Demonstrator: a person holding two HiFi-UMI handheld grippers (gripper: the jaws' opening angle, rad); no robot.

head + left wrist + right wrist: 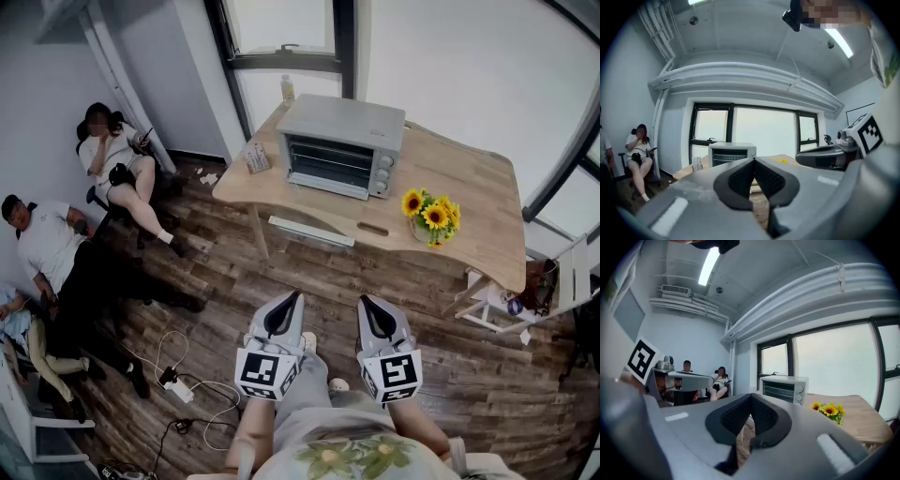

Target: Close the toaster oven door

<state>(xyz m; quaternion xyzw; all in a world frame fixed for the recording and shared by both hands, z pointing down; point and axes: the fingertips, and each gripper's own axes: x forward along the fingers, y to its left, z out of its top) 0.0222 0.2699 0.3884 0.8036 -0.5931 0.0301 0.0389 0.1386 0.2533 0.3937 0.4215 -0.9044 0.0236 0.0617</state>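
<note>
Plank floor (281,272) is filling most of the head view, with a pale wooden worktop (469,187) standing by the windows. The oven (342,145) is sitting at the worktop's far left end, facing the camera. Its door (328,164) is appearing to lie flush against the front, though at this range the seam is hard to make out and the knobs are too small to read. Sunflowers (431,214) are standing to the oven's right, and a bottle (287,88) is peeking out behind it, its lower part hidden.

Both grippers are hanging close to the person's body, well apart from the worktop. The left gripper (293,298) is holding its jaws pressed together on nothing; in its own view the closed jaws are covering the oven's lower edge. The right gripper (365,302) is likewise clamped shut and empty. The forearms are being cut off by the bottom edge.

People (117,155) are sitting along the left wall, and cables (178,384) are trailing across the floor.
</note>
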